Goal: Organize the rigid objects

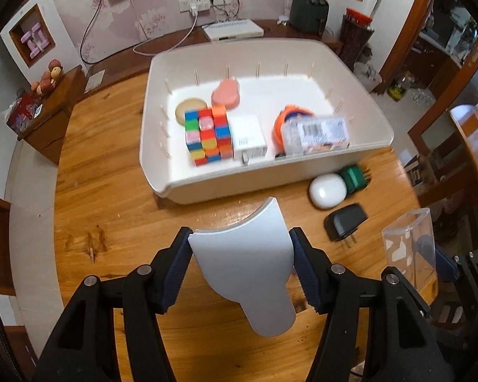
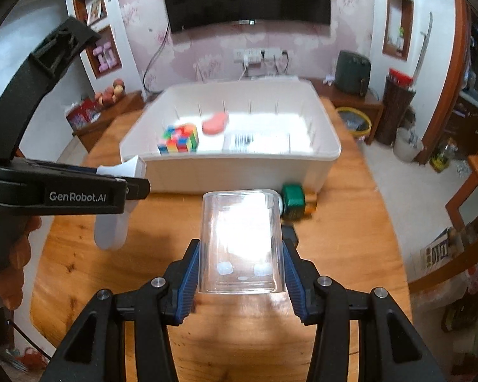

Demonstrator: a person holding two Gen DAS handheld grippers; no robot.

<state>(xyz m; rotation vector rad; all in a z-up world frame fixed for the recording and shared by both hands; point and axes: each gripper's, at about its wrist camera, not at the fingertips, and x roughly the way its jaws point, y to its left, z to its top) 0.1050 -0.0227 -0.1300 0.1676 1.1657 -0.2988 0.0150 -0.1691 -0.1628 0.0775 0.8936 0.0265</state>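
My left gripper [image 1: 240,238] is shut on a white curved plastic piece [image 1: 248,267] and holds it above the wooden table, in front of the white bin [image 1: 239,187]. The piece also shows in the right wrist view [image 2: 111,226]. My right gripper [image 2: 240,248] is shut on a clear plastic box [image 2: 240,238], also seen in the left wrist view [image 1: 411,245]. The bin holds a colourful cube block [image 1: 208,137], a white box [image 1: 248,140], a pink piece [image 1: 225,95], a tan disc [image 1: 188,108], an orange toy [image 1: 290,117] and a barcoded clear pack [image 1: 318,135].
On the table to the right of the bin lie a white rounded object [image 1: 328,191], a green object [image 1: 355,176] and a black plug adapter [image 1: 345,221]. A wooden cabinet [image 1: 51,121] stands left of the table. The table edge is near on the right.
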